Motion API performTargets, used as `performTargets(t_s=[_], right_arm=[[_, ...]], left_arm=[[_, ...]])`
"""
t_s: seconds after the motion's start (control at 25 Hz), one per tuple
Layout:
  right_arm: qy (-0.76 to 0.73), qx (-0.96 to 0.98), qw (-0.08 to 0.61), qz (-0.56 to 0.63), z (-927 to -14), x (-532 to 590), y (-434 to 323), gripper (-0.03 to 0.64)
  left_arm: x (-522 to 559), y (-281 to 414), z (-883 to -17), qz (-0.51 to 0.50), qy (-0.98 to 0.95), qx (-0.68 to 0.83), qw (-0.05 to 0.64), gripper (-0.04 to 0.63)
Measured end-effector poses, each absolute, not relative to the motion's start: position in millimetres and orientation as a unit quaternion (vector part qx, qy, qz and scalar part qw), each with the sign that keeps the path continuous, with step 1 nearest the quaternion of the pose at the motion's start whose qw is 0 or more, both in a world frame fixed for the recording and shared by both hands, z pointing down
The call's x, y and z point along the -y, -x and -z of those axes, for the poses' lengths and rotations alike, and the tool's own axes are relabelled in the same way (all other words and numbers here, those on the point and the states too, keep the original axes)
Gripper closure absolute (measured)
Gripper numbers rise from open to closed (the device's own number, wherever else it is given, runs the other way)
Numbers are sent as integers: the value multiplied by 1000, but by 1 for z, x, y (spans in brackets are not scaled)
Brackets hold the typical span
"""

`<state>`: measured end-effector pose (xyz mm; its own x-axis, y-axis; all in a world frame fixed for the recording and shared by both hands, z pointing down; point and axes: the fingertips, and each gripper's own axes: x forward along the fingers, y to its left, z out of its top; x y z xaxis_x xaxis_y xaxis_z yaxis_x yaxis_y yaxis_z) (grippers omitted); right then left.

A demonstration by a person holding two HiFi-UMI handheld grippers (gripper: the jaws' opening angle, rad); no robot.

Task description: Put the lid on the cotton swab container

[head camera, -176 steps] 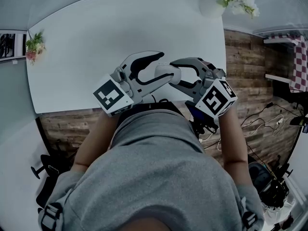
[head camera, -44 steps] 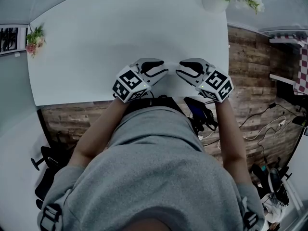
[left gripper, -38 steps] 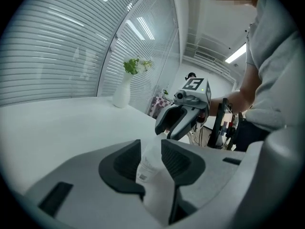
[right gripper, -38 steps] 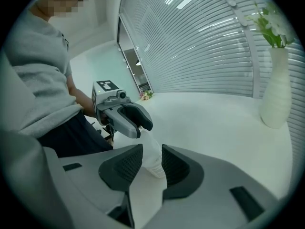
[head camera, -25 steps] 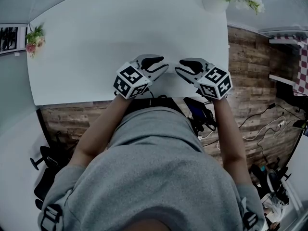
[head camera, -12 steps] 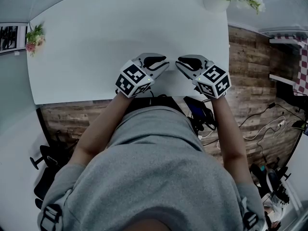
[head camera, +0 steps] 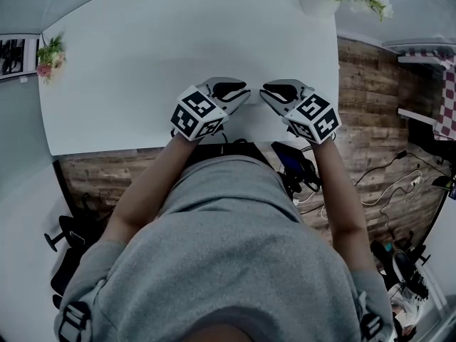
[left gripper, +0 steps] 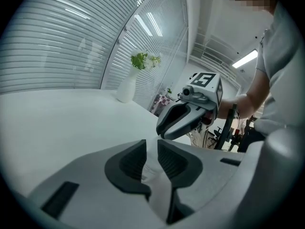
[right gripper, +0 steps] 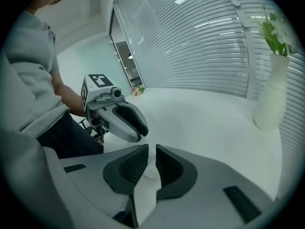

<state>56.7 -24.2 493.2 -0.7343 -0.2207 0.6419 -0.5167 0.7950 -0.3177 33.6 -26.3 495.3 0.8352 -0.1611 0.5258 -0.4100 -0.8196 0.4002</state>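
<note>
No cotton swab container and no lid shows in any view. My left gripper (head camera: 246, 93) and right gripper (head camera: 263, 91) rest side by side on the white table (head camera: 178, 41) near its front edge, tips pointing at each other. The left gripper (left gripper: 151, 144) has just been closing and keeps a narrow gap, with only bare tabletop showing between the pads. The right gripper (right gripper: 151, 149) has also just been closing, to a thinner gap, and holds nothing. Each gripper view shows the other gripper close ahead: the right gripper (left gripper: 164, 128) and the left gripper (right gripper: 138, 127).
A white vase with flowers (head camera: 317, 6) stands at the table's far right corner. A small pink flower pot (head camera: 50, 57) sits beyond the left edge. Wooden floor with cables (head camera: 385, 177) lies right of the table. The person's grey-shirted body fills the lower head view.
Seven seconds ago both grippers were raised, wide open, around a white thing. They have since come down to the table's front edge, and over the last second their jaws have narrowed.
</note>
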Motion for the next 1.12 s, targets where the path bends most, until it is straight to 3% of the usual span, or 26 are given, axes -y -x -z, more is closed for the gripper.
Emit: performTargets(t_s=[0.44,0.72,0.88,0.96,1.12], right_arm=[[-185,877,363,-253,-496,23,-53,555],[-178,882,357,-253,-496,24,-54,554],[-173,890,320,-275,-494,21,-53,552],[-162,893,307,-285,-492,16,-51,494],[-158,899,298,-278,-491,12,-47,455]], left_arm=[[27,-34,-498,-239,-916,150,285,517],[27,-35,-497,-232,-919,145,283,517],[26,-33,-495,-218,-923,145,282,517],[26,-34,-493,-216,-926,145,275,512],[25,-34,-489,-213,-929,146,266,509]])
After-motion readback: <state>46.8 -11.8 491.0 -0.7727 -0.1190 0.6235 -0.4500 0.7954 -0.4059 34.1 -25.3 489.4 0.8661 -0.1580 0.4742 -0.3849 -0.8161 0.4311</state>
